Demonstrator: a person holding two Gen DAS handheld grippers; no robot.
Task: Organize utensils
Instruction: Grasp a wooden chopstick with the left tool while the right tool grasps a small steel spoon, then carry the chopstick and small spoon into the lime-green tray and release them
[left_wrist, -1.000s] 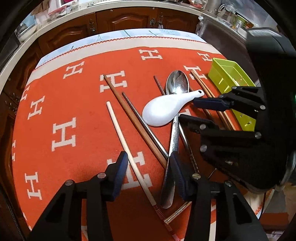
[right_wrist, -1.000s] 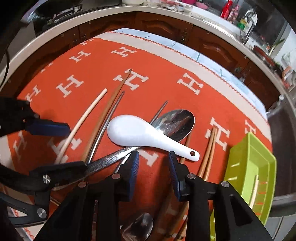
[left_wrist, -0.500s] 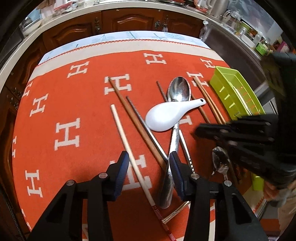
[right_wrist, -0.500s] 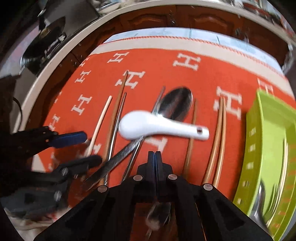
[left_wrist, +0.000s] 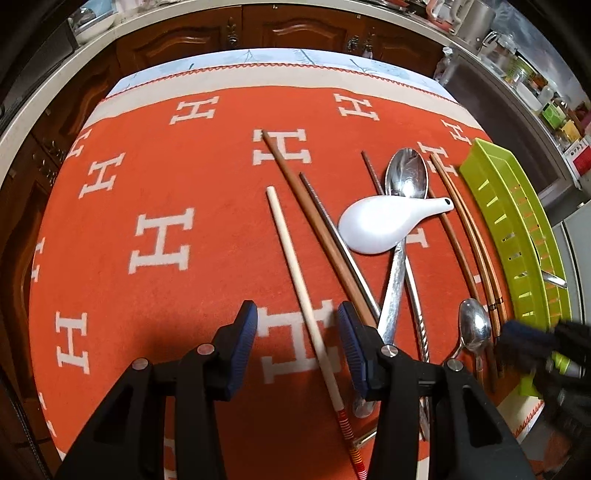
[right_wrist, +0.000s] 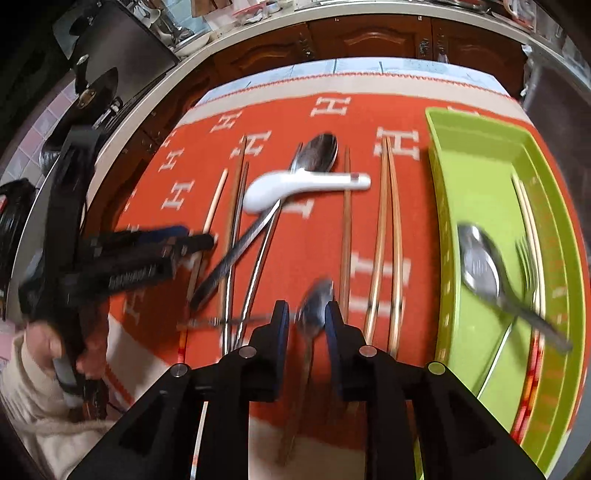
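On the orange cloth (left_wrist: 166, 184) lie a white ceramic spoon (left_wrist: 380, 225) across a large steel spoon (left_wrist: 406, 173), several chopsticks and a small steel spoon (left_wrist: 474, 328). My left gripper (left_wrist: 297, 332) stands open low over the cloth. A cream chopstick (left_wrist: 291, 266) runs between its fingers, untouched. My right gripper (right_wrist: 306, 325) hovers over the small steel spoon (right_wrist: 314, 306). Its jaws are opening, and the spoon lies on the cloth under the gap, unheld. The green tray (right_wrist: 436, 155) to its right holds a spoon (right_wrist: 480, 266), a fork (right_wrist: 528, 258) and chopsticks.
A brown chopstick pair (right_wrist: 388, 229) lies between the small spoon and the tray. The table's near edge runs just behind both grippers. Dark wooden cabinets (left_wrist: 295, 29) and a counter ring the table. A person's hand in a cream sleeve (right_wrist: 37, 350) holds the left gripper (right_wrist: 177, 254).
My right gripper swung right, away from the white spoon toward the tray, shut on nothing on the way and now stands apart over the small spoon. The left gripper stayed put.
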